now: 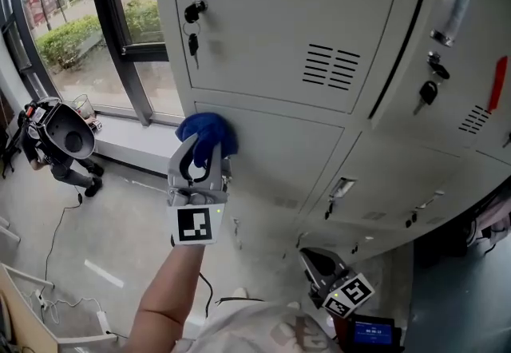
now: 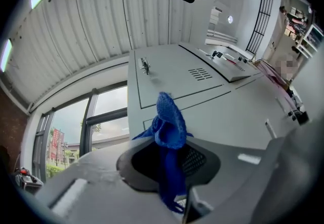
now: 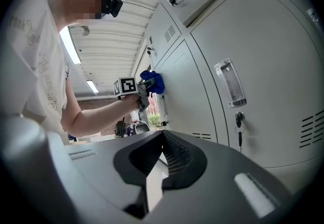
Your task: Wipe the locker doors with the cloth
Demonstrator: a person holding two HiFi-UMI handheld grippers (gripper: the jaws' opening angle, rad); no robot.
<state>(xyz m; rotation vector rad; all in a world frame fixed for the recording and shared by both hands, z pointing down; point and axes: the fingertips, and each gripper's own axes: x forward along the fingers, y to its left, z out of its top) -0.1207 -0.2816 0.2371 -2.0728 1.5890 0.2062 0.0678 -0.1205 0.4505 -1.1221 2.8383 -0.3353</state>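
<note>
— Looking at the cloth (image 1: 206, 134) first: where is it?

— It's a blue bunch lying against the upper left corner of a locker door (image 1: 279, 160), just under the seam with the door above.

— And where is it relative to the claw?

— It sits right at the tips of the left gripper (image 1: 201, 153). The jaws are closed on it. The bulk of the cloth bulges out past the fingertips toward the door, and a tail hangs back between the jaws.

— What is the other claw doing?

— The right gripper (image 1: 317, 265) is low down, near the bottom row of lockers and well apart from the cloth. Its own view shows the jaw tips together with nothing between them.

— What else is nearby?

— A bunch of keys (image 1: 193, 41) hangs from the lock of the door above, near that door's left edge, and vent slots (image 1: 331, 66) sit toward its right. A window (image 1: 72, 16) is to the left of the lockers.
</note>
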